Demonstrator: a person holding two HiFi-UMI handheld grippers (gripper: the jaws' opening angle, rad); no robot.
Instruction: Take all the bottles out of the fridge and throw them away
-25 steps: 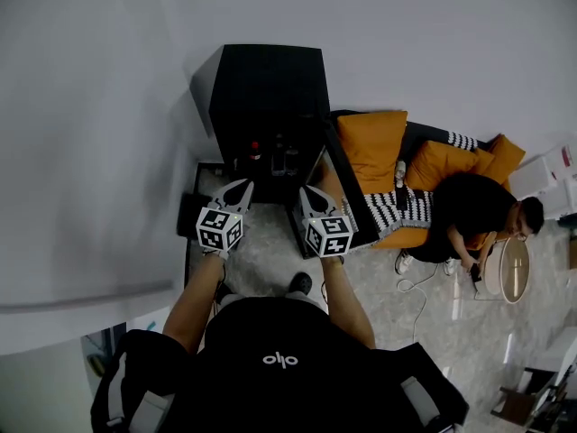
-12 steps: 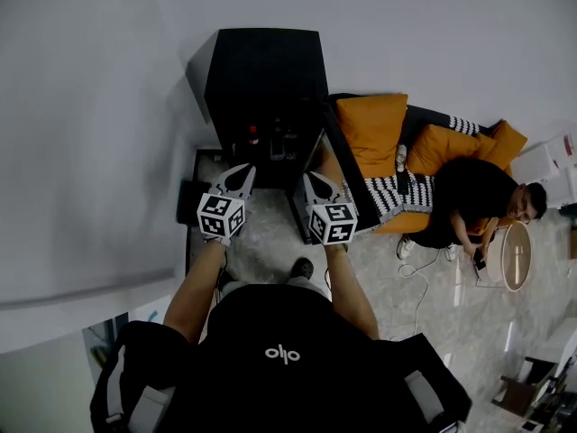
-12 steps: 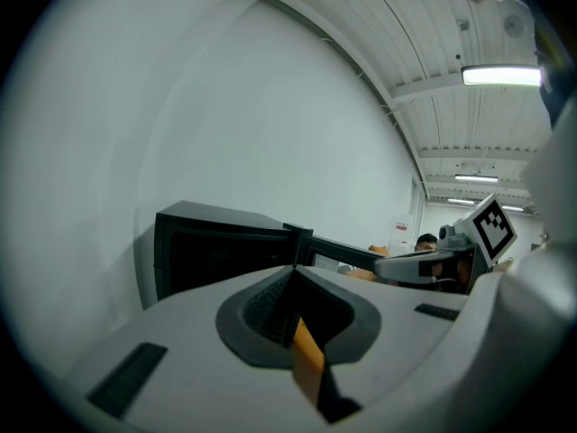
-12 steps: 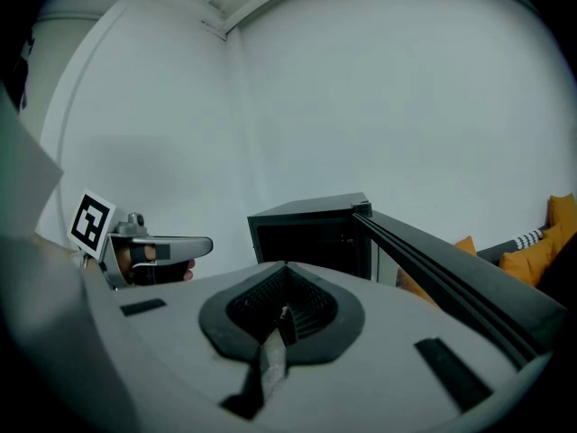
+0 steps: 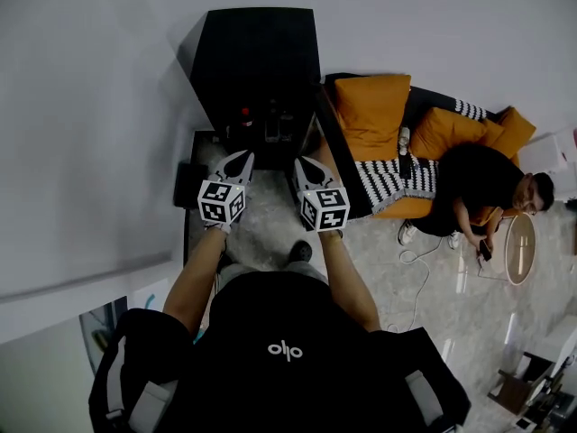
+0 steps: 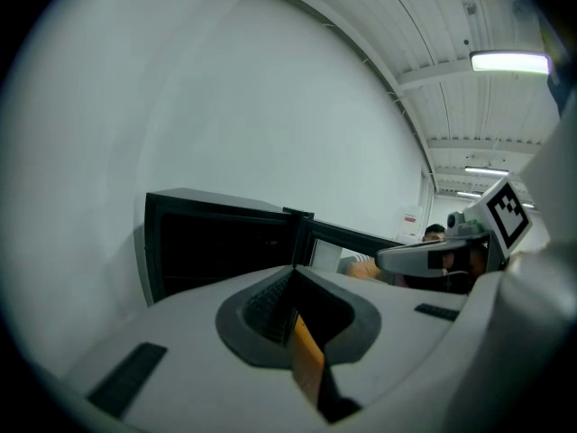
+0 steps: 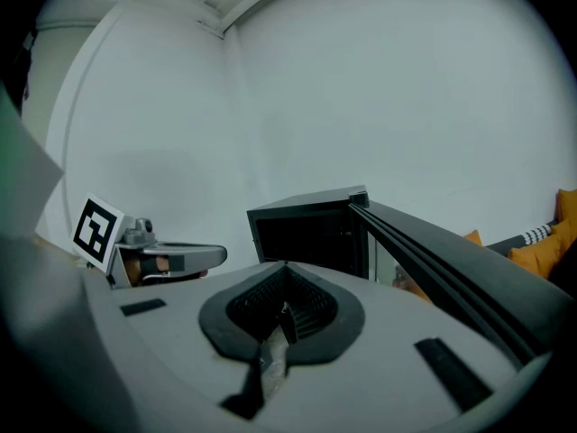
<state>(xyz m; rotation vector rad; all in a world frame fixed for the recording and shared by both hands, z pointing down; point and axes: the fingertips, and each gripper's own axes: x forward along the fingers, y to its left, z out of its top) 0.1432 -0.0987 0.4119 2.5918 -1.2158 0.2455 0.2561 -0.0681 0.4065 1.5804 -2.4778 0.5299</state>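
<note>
bottles (image 5: 245, 113): dim shapes low inside the open fridge, 1 with a red cap; too dark to count.
fridge (image 5: 257, 52): black, standing against the white wall.
fridge door (image 5: 341, 165): swung open on the right side.
left gripper (image 5: 241, 158): jaws closed together with nothing between them, held in front of the fridge opening and apart from it.
right gripper (image 5: 303, 163): jaws also pressed together and empty, level with the left gripper, just beside the fridge door.
sofa (image 5: 374, 124): orange cushions behind the fridge door.
seated person (image 5: 491, 183): on the sofa, near a round table (image 5: 520, 249).
</note>
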